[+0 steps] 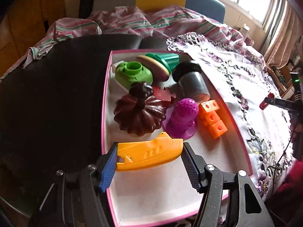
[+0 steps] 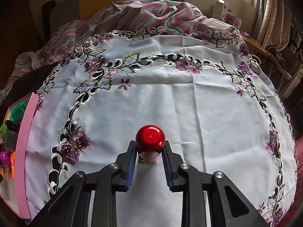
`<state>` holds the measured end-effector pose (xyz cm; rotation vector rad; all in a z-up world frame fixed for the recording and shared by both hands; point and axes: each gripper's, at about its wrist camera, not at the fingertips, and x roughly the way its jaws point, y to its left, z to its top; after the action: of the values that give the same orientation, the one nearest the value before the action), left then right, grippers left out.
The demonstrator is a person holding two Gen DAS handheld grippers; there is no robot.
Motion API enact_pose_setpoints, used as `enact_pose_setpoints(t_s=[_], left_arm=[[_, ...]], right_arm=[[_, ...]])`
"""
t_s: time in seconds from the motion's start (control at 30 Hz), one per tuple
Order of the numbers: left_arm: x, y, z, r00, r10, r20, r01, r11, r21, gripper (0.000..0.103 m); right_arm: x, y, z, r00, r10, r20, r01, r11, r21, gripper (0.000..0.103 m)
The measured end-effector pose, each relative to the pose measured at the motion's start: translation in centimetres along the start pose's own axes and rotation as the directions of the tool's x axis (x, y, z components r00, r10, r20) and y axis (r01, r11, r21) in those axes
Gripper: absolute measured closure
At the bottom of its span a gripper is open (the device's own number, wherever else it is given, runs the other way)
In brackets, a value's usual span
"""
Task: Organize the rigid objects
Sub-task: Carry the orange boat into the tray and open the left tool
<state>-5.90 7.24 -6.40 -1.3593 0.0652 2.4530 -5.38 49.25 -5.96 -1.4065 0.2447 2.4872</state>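
My left gripper (image 1: 149,155) is shut on a yellow plastic boat-shaped piece (image 1: 149,156), held just above the white floor of the pink-rimmed box (image 1: 234,130). Beyond it in the box lie a brown pumpkin-shaped piece (image 1: 139,113), a purple knobbed piece (image 1: 183,117), orange cubes (image 1: 212,116), a green ring piece (image 1: 133,73), a green cup with a disc (image 1: 161,64) and a dark jar (image 1: 191,81). My right gripper (image 2: 150,148) is shut on a shiny red ball-topped object (image 2: 150,138) over the embroidered white cloth (image 2: 189,104). The right gripper with the red object also shows in the left wrist view (image 1: 265,103).
The pink box's wall (image 2: 23,151) stands at the left edge in the right wrist view. A black surface (image 1: 53,98) lies left of the box. Striped pink bedding (image 2: 144,17) is heaped behind the cloth. Small boxes (image 2: 221,9) stand by the window.
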Motion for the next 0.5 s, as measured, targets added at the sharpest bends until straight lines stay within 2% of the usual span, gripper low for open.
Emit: enact_pose_setpoints(t_s=[0.17,0.33,0.5], left_arm=[[0.6,-0.1,0.6,0.999,0.027,0.023,-0.027,1.000,0.008,0.037],[0.7,-0.3,0.5,0.999,0.033,0.025,-0.033,0.999,0.019,0.037],[0.4,-0.3,0.2,0.999,0.030,0.034,-0.030,0.999,0.015,0.033]], right_arm=[[0.1,0.0,0.0,1.000,-0.001,0.000,0.001,1.000,-0.003,0.077],[1.7,0.4,-0.5,0.996,-0.058,-0.072,0.055,0.998,-0.043,0.078],[1.8,0.7,-0.6,0.997,-0.049,-0.067,0.045,0.998,-0.053,0.078]])
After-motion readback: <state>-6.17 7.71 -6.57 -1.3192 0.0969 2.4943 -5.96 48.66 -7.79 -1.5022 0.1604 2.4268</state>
